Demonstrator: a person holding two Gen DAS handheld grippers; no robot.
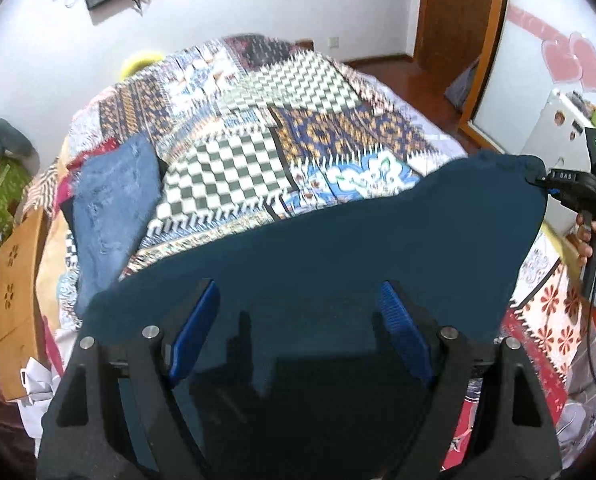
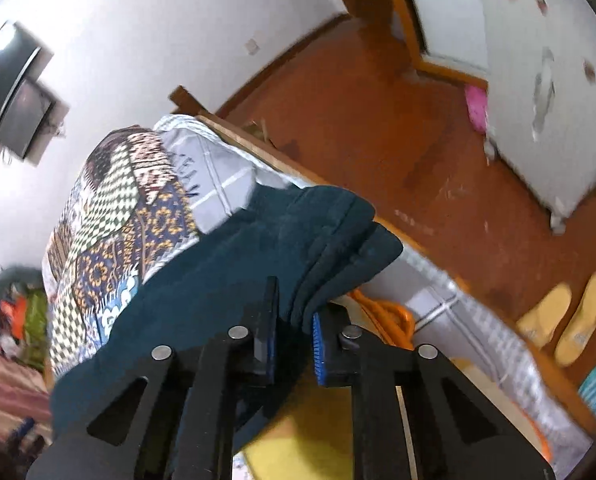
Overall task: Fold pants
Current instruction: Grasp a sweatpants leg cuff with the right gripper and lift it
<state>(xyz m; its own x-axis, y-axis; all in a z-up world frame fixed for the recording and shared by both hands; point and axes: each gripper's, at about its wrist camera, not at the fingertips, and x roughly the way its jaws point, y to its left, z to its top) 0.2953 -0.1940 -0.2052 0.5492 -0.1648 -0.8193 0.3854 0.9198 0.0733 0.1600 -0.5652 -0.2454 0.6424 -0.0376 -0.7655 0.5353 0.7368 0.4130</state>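
Dark teal pants [image 1: 337,240] lie spread over the near part of the bed. My left gripper [image 1: 298,292] hovers over them, its blue pads [image 1: 196,324] wide apart and pressing on nothing. At the far right of the left wrist view, my right gripper [image 1: 537,178] pinches the pants' corner, with a hand [image 1: 593,236] on its handle. In the right wrist view the right gripper [image 2: 296,320] is shut on a bunched fold of the pants [image 2: 218,280], lifted off the bed's edge.
A patchwork quilt [image 1: 238,152] covers the bed, with folded blue jeans [image 1: 114,208] at its left. A wooden bed end [image 1: 18,280] stands further left. Right of the bed are red-brown floor [image 2: 377,120], yellow slippers [image 2: 557,320] and a white cabinet [image 2: 545,80].
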